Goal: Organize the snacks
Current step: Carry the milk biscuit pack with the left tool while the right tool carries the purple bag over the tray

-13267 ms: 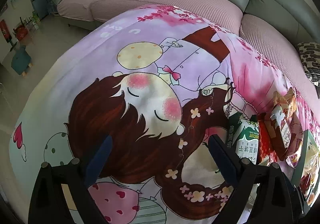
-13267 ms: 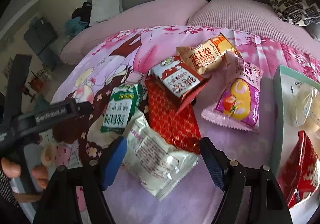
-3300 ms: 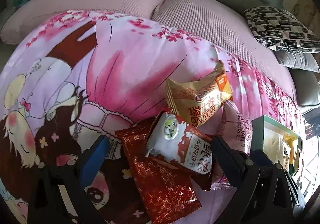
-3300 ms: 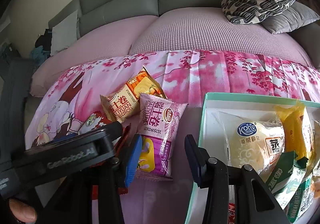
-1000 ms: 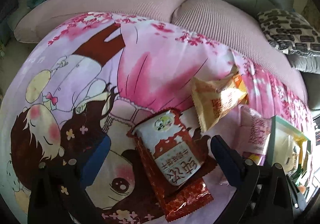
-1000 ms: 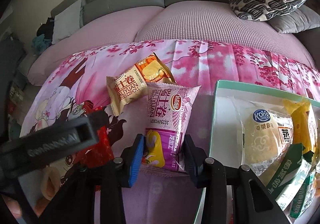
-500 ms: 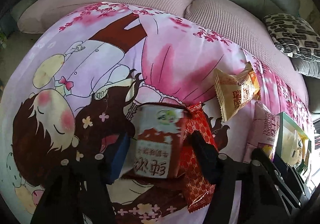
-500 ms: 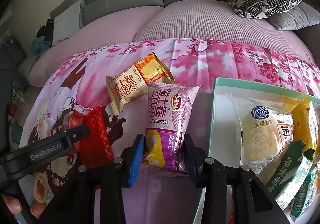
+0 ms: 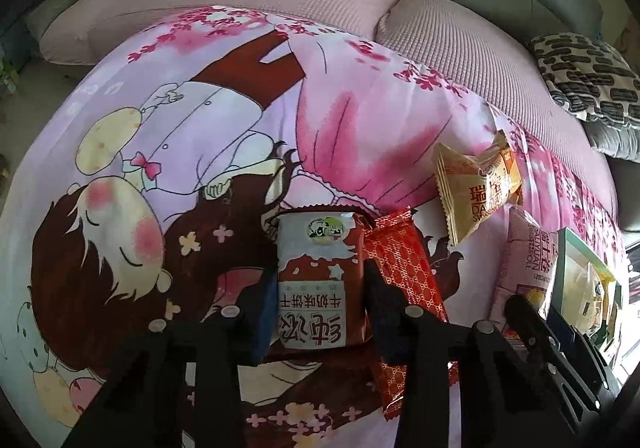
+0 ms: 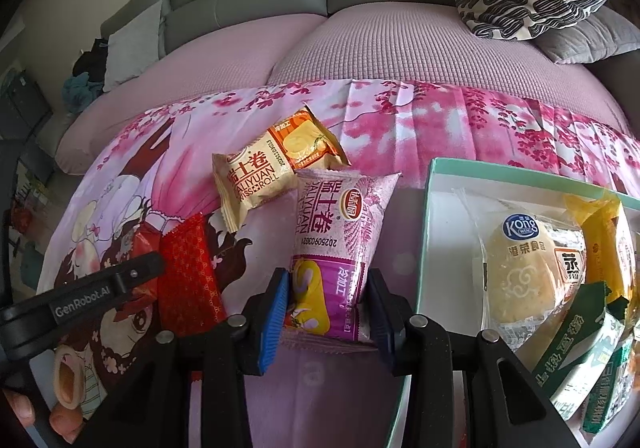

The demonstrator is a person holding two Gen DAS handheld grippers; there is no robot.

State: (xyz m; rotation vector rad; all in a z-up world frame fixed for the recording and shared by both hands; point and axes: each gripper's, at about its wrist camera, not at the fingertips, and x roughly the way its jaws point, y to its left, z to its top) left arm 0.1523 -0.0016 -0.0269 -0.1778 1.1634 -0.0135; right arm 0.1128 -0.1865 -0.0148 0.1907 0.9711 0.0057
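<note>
A: On the cartoon-print blanket (image 9: 192,151), what have your two grippers got?

B: Your left gripper (image 9: 320,304) has just been closing and now its jaws pinch the brown-and-white biscuit packet (image 9: 320,268), which has a small cartoon badge at its far end and large upside-down characters near you. It lies at the centre of the left wrist view, partly over a red patterned packet (image 9: 408,268) at its three o'clock.

A: And your right?

B: Your right gripper (image 10: 328,300) is clamped on the pink-and-purple Swiss roll packet (image 10: 340,240), whose yellow picture sits between the pads. At its eleven o'clock a tan Swiss roll packet (image 10: 264,171) touches its top corner.

A: How many are there in all?

B: Four loose packets on the blanket: one biscuit, one red, two Swiss roll. At three o'clock in the right wrist view, the green-rimmed box (image 10: 436,183) holds one clear-wrapped round bun (image 10: 520,272), one yellow packet (image 10: 604,244) and at least two green-and-white packets (image 10: 576,348); more I cannot tell.
</note>
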